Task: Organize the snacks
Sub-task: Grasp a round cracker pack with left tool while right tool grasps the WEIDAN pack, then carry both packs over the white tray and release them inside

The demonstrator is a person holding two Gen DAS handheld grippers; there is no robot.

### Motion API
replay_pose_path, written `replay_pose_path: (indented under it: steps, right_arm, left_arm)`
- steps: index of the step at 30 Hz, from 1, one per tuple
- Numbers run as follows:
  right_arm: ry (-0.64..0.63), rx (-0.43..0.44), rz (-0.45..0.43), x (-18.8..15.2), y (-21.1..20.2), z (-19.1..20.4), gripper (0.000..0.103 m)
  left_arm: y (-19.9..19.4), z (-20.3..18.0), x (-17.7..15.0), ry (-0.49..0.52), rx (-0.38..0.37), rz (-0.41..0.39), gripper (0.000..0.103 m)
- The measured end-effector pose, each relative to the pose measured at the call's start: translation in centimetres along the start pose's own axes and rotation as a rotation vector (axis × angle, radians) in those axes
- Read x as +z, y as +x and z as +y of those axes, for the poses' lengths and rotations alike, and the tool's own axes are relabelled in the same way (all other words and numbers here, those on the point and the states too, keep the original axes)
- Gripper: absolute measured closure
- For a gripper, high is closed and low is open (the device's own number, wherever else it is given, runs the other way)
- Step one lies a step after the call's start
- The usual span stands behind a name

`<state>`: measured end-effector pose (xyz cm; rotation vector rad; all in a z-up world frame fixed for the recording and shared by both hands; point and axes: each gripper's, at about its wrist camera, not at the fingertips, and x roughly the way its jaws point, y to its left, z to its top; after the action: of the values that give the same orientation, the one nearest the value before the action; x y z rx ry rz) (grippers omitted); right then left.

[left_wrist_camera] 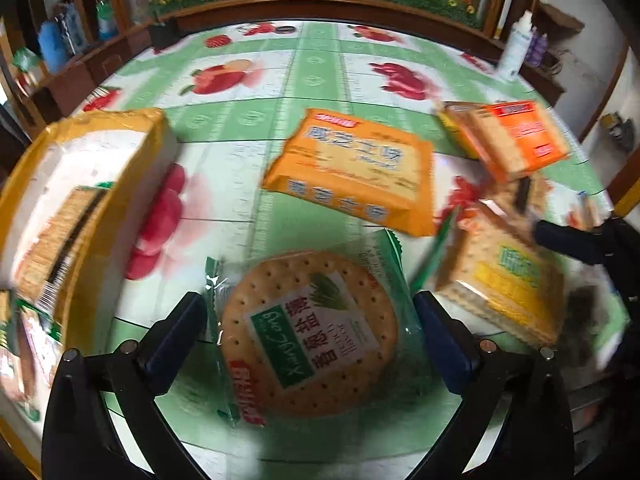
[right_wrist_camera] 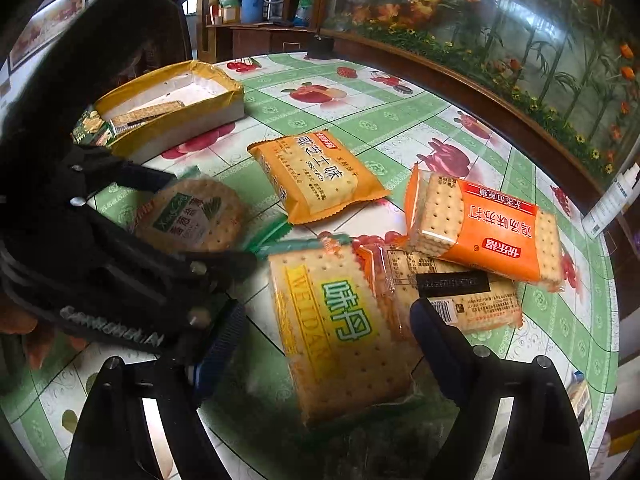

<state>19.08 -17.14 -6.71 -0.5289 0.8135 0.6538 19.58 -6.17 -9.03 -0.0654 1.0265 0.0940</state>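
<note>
Five snack packs out on counter, both tongs wide apart

Five packs lie loose on the counter (right_wrist_camera: 400,128), which has a green-and-white cloth w/ fruit prints. Left tongs (left_wrist_camera: 310,320) are spread open around the round cracker pack (left_wrist_camera: 310,334), green wrapper; one finger sits either side of it, neither visibly touching. Pack lies flat on the cloth. In the right wrist view this same round pack (right_wrist_camera: 192,216) shows between the left tool's black fingers.

Right tongs (right_wrist_camera: 324,324) are also open, straddling the square WEIDAR cracker pack (right_wrist_camera: 340,332), yellow-green print, lying flat w/ its far right corner resting on a clear-wrapped pack (right_wrist_camera: 460,288), label side up. On top of that clear one leans the orange soda-cracker pack (right_wrist_camera: 492,224), tilted. Whether the right fingers touch the WEIDAR pack, can't tell.

Yellow cheese-cracker pack (right_wrist_camera: 316,176) sits alone mid-counter, apart from the rest, between the box and the orange pack.

Yellow-lined box (right_wrist_camera: 224,96) stands at the far left of the counter; inside lies a long cracker sleeve (right_wrist_camera: 148,114), and a green pack (right_wrist_camera: 90,128) sits at its near end, partly hidden.

Bkgd: white bottle (right_wrist_camera: 612,204) at the counter's right edge, wood-framed glass panel w/ flowers (right_wrist_camera: 520,32) behind.
</note>
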Motion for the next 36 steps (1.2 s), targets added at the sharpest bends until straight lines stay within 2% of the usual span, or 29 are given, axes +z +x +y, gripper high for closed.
replay_pose_path:
  steps: [1, 3, 5, 7, 10, 17, 23, 28, 36]
  right_arm:
    - [-0.001, -0.006, 0.001, 0.0, -0.1, 0.0, 0.025]
    - [0.035, 0.029, -0.003, 0.1, -0.5, -0.5, 0.053]
    - [0.078, 0.071, 0.003, 0.1, -0.6, -1.1, 0.053]
    - [0.085, 0.059, 0.01, 0.0, -0.6, -1.1, 0.053]
    - [0.109, 0.059, 0.005, -0.2, -0.9, -0.9, 0.053]
    - [0.204, 0.079, -0.049, -0.8, -3.3, -1.3, 0.054]
    - [0.328, 0.13, -0.146, -1.4, -6.7, -2.1, 0.054]
    - [0.429, 0.225, -0.241, -1.7, -9.1, -1.7, 0.054]
    - [0.472, 0.343, -0.318, -0.9, -10.3, 1.8, 0.054]
  left_arm:
    - [0.0, 0.2, -0.2, 0.01, -0.006, -0.017, 0.0]
    - [-0.1, 0.5, -0.3, 0.01, -0.007, -0.026, 0.002]
    - [-0.5, 0.8, -0.4, 0.017, -0.004, -0.037, 0.008]
    - [-0.9, 0.8, -0.6, 0.029, 0.008, -0.05, 0.02]
    - [-1.7, 0.9, -1.0, 0.044, 0.024, -0.067, 0.025]
    - [-4.5, 1.7, -2.5, 0.035, -0.008, -0.137, 0.026]
    - [-8.6, 2.8, -3.5, 0.026, -0.012, -0.223, 0.026]
    - [-11.1, 4.9, -4.5, -0.004, 0.024, -0.26, 0.026]
    - [-13.6, 9.4, -6.6, -0.07, 0.115, -0.299, 0.026]
